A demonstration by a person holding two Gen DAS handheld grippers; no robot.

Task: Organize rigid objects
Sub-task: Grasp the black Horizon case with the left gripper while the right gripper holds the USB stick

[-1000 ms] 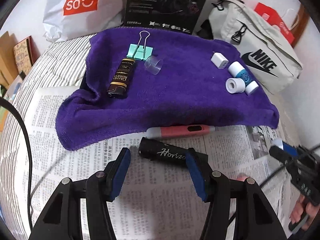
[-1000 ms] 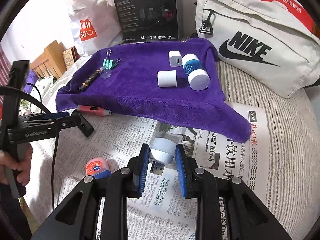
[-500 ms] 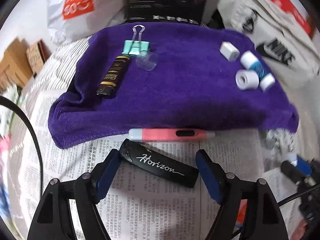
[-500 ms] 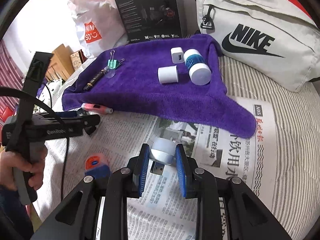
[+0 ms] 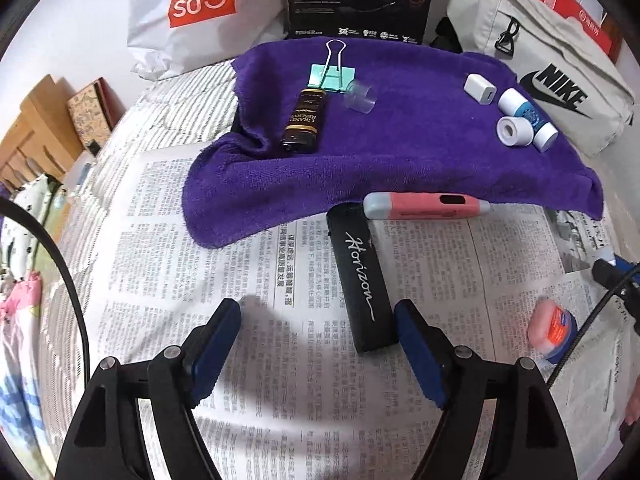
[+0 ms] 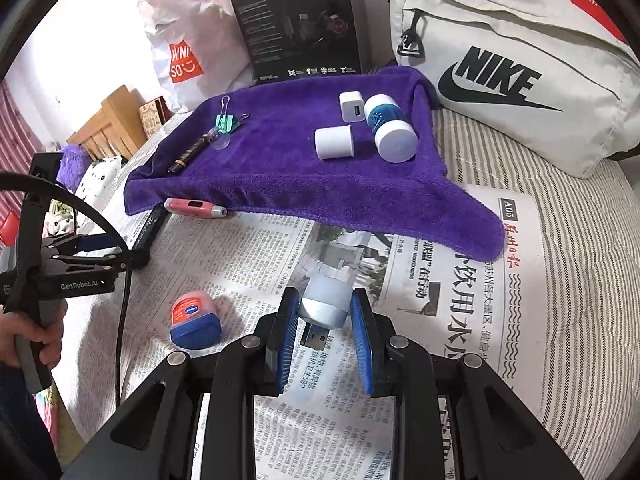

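on towel: purple towel (image 5: 420, 152) across upper middle of left view already carries green binder clip (image 5: 333, 76), dark lighter (image 5: 305, 120), clear cap (image 5: 361, 98) in one cluster; white charger cube (image 5: 480, 88), white roll (image 5: 514, 131), blue-white bottle (image 5: 528, 118) in another at upper right; looks like the sorted part
off towel: black Horizon lighter (image 5: 362, 280) lying on newspaper (image 5: 200, 280) at frame centre; pink pen-like tool (image 5: 424, 206) touching the towel's near edge; small red-blue tin (image 6: 195, 318) lower left of right view; all three seem left to do
left gripper (image 5: 316, 344): jaws spread wide, nothing held; right pad just beside the Horizon lighter's near end, contact unclear
right gripper (image 6: 325, 322): clamped on pale blue USB gadget (image 6: 326, 300), plug pointing back toward camera, above the paper
progress: judged roughly two thirds done; held gadget not yet placed
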